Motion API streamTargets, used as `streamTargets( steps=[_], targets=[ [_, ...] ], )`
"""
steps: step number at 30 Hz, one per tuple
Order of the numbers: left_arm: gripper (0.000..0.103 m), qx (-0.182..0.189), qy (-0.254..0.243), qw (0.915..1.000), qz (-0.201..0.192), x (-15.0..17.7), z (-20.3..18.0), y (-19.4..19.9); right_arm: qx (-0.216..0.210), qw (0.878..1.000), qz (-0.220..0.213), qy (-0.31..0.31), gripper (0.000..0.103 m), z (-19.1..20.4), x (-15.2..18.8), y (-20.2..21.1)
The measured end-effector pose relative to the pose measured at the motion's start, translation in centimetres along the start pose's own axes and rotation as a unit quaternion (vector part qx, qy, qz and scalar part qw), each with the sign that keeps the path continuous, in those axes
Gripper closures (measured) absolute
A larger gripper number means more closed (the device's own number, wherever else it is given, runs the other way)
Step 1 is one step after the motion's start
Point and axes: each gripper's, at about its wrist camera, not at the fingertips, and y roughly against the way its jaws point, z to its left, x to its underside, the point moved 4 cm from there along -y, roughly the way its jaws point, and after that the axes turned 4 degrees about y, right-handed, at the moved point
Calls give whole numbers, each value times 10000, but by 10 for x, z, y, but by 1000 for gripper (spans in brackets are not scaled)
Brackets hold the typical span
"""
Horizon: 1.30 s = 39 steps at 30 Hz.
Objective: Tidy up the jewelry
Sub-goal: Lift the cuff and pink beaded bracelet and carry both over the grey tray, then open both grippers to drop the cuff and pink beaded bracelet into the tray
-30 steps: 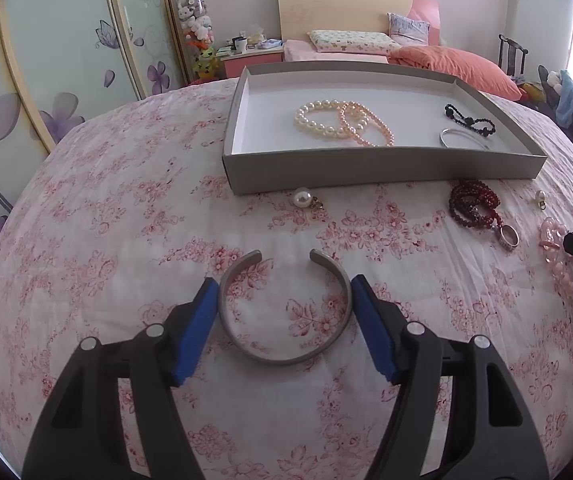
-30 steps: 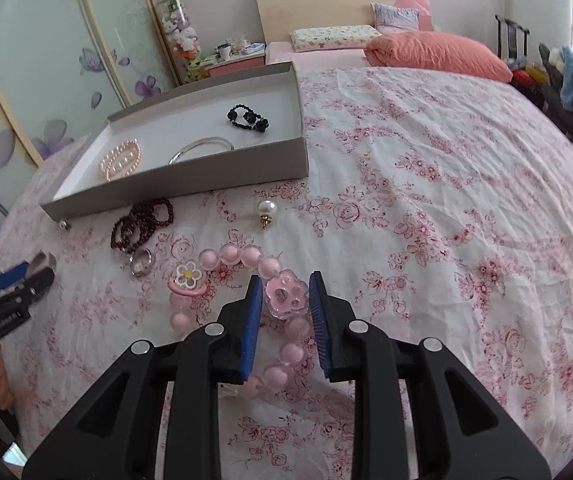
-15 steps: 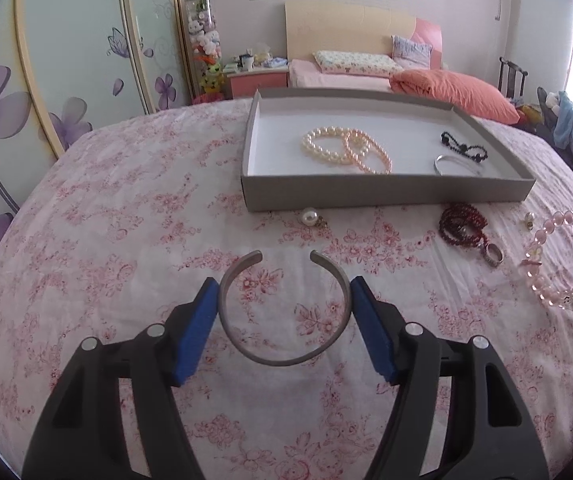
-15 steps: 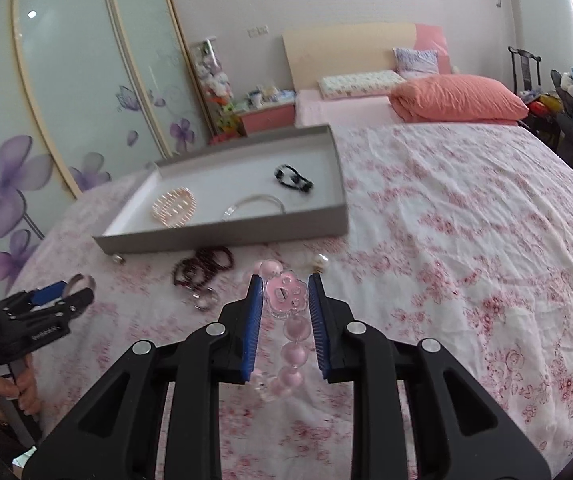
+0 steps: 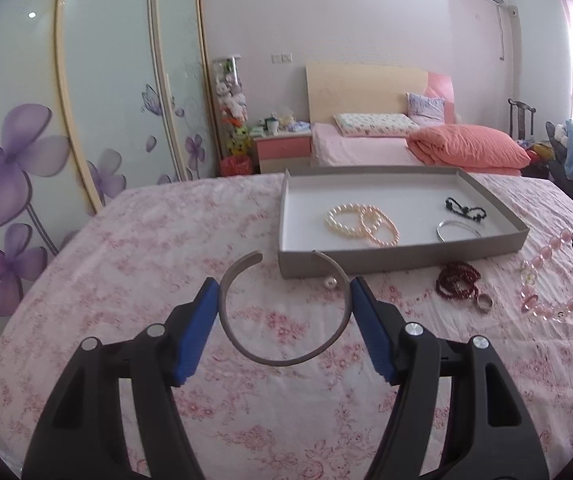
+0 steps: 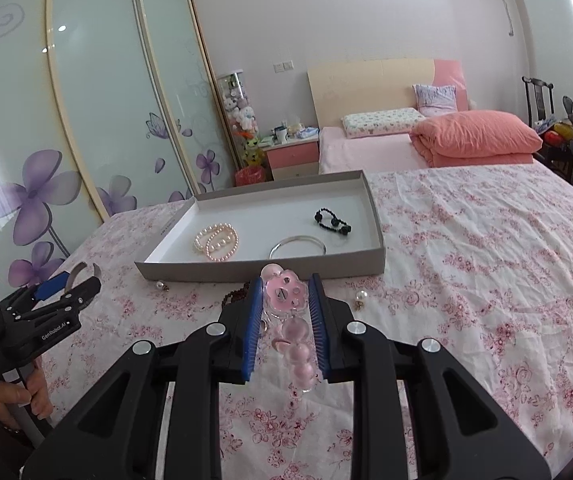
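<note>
You're lifting both pieces clear of the bedspread (image 5: 134, 264) now. The grey open cuff (image 5: 282, 312) pinched in your left gripper (image 5: 285, 310) is rising and lining up near the tray's (image 5: 402, 262) front corner. Your right gripper (image 6: 285, 306) is hoisting the pink bead bracelet (image 6: 292, 320) too, so its beads are dangling freely instead of lying flat.

You can read "GenRobot.AI" in white on the black body of your left gripper (image 6: 72, 284), at the near left; its lower label is too small.
</note>
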Motion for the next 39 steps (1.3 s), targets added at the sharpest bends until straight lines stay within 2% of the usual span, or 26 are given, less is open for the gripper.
streamTargets(
  steps=[9,20,29,39],
  targets=[
    [38,-179,-99,9987,-475,-21,-9,17,204,9979,-546,276,79,10,-23,12],
    [38,-20,-136,9968,-791,-49,-20,18,237,9943,-951,414,79,17,-52,13],
    [38,101,-138,9960,-873,-66,-32,7,229,9943,-963,395,79,15,-67,-5],
    [38,135,-114,9968,-784,-82,-36,-33,260,9963,-762,314,79,7,-76,-43]
  ],
)
